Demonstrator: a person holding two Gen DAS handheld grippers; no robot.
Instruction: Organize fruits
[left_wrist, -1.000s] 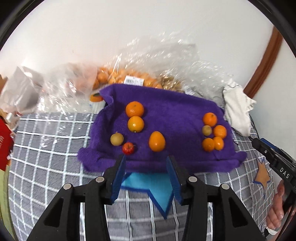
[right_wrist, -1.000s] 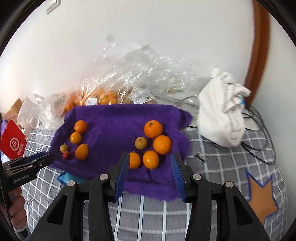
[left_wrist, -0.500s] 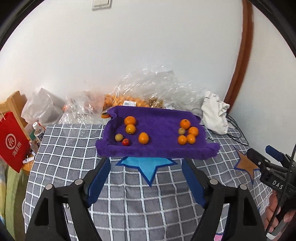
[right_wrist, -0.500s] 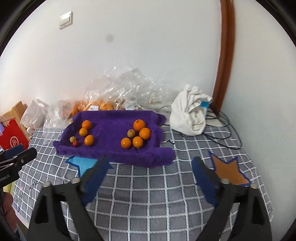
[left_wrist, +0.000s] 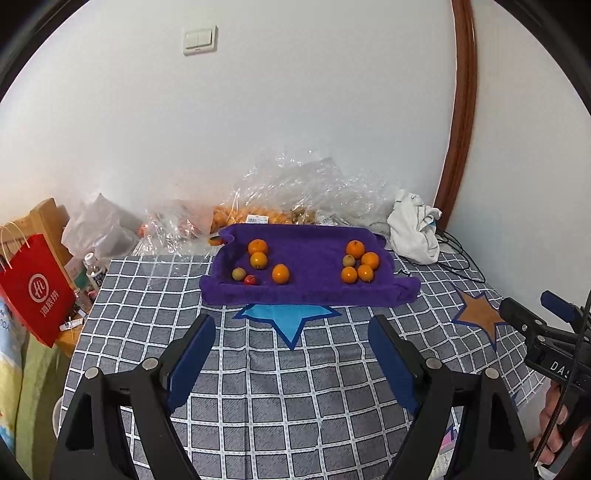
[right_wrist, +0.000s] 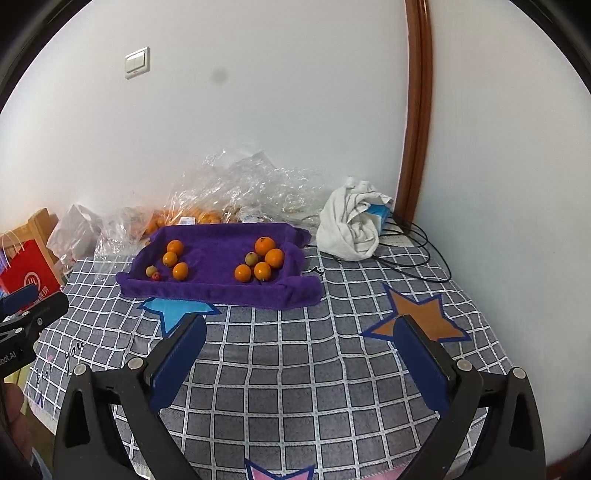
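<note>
fruits sit in two clusters on the purple towel (left_wrist: 314, 258): oranges (left_wrist: 257, 246) at its left end, more oranges (left_wrist: 355, 249) at its right. left tool (left_wrist: 291, 339) and right tool (right_wrist: 299, 339) hover over the checkered surface (left_wrist: 295, 387), jaws opening, nothing between them.

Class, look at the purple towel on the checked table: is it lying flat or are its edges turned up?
Edges turned up. The purple towel has raised rims like a shallow tray, holding two groups of fruit inside.
</note>
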